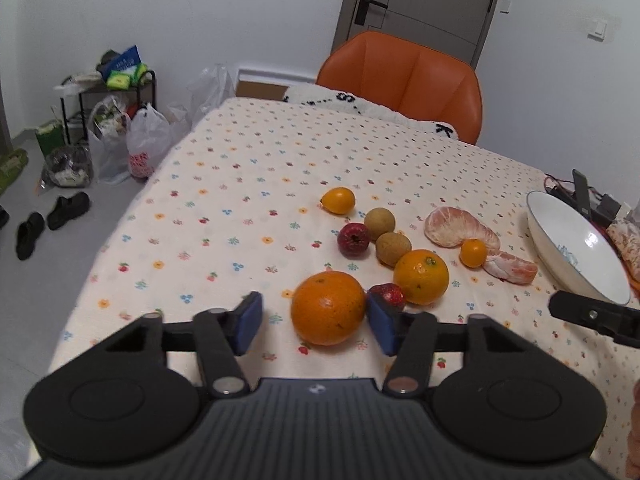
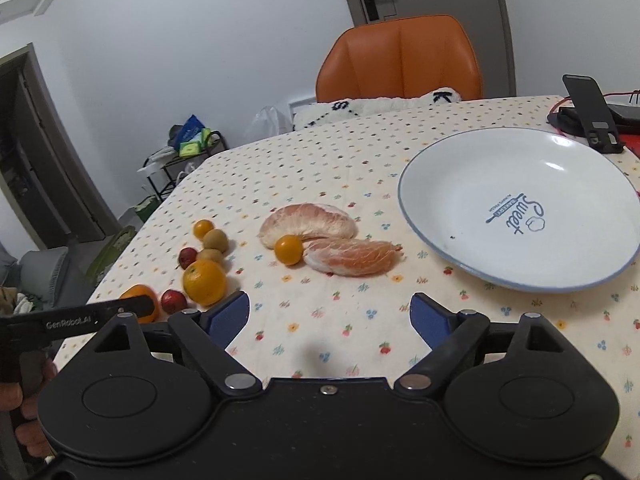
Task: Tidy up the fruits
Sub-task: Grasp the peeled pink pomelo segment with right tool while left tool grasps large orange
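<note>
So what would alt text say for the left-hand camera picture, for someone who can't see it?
An open left gripper with blue pads frames a large orange on a floral tablecloth. Beyond it lie another orange, small red, brown and yellow fruits and peeled citrus segments, with an empty white plate at right. An orange chair stands behind the table.

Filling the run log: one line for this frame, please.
left tool: open, around near orange, not closed | right tool: open, empty | plate: empty | fruit: all on tablecloth
</note>
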